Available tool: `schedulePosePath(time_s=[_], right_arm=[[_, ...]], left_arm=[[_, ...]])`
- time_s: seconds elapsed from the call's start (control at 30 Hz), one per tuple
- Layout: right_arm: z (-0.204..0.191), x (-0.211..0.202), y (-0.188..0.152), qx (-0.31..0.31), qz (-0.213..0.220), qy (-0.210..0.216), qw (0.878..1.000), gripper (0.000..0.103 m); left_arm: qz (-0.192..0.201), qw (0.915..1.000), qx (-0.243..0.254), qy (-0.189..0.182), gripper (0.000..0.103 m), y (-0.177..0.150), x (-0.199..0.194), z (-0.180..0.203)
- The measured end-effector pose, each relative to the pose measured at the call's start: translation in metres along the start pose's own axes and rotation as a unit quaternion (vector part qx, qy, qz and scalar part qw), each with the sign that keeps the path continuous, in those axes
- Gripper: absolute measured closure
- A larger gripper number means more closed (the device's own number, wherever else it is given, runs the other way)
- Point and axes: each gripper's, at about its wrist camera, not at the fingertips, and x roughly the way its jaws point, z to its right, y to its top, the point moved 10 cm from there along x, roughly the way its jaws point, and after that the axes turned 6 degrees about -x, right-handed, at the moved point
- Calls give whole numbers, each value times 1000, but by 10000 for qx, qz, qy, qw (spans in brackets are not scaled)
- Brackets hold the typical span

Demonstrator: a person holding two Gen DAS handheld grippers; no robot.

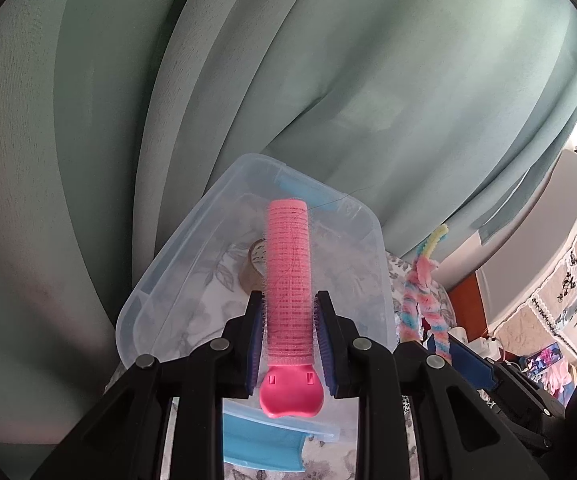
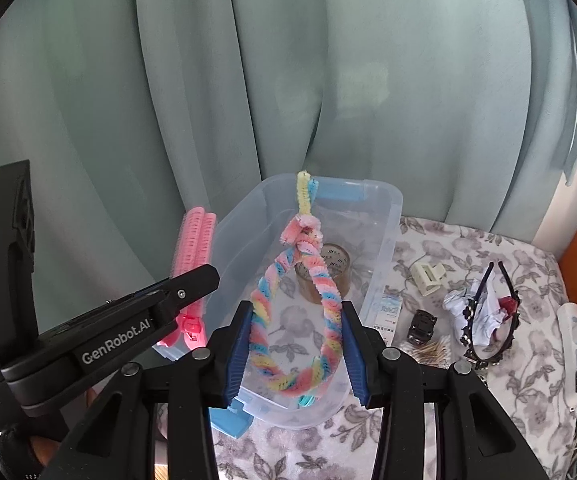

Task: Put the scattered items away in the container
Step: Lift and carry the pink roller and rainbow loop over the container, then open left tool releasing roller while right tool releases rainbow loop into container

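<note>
Left wrist view: the left claw (image 1: 288, 340) pinches a pink hair roller (image 1: 289, 280) between its blue pads; the roller is a long ribbed cylinder with a fuzzy surface and a smooth pink clip end nearest the camera, and it points out over a clear plastic container (image 1: 192, 248) with blue latch handles. A roll of brown tape (image 1: 254, 262) lies on the container's floor. To the right hangs a twisted chenille loop (image 1: 424, 292) in pink, blue and yellow. Pale green curtains (image 1: 168, 100) fill the background. Right wrist view: the right claw (image 2: 296, 344) is pressed onto the twisted chenille loop, its pads against the two sides of the loop, which hangs above the container (image 2: 384, 240); its tied tail stands up yellow and blue. The left claw shows at the left edge with the pink roller. The container sits on a surface covered by a grey floral cloth (image 2: 488, 248), where a cream hair clip (image 2: 428, 276), a small black clip (image 2: 422, 326), a crumpled white paper (image 2: 476, 312) and a black beaded headband (image 2: 492, 320) lie scattered to its right.
</note>
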Motion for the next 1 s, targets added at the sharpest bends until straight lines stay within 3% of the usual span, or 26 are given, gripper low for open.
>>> schedulePosePath(time_s=[0.77, 1.0], right_arm=[[4, 14, -7, 7, -198, 44, 9998, 51], [0, 11, -7, -9, -185, 56, 9998, 45]], left_arm=[[-34, 9999, -25, 160, 76, -1, -3, -9], [12, 9999, -26, 152, 53, 1, -6, -7]])
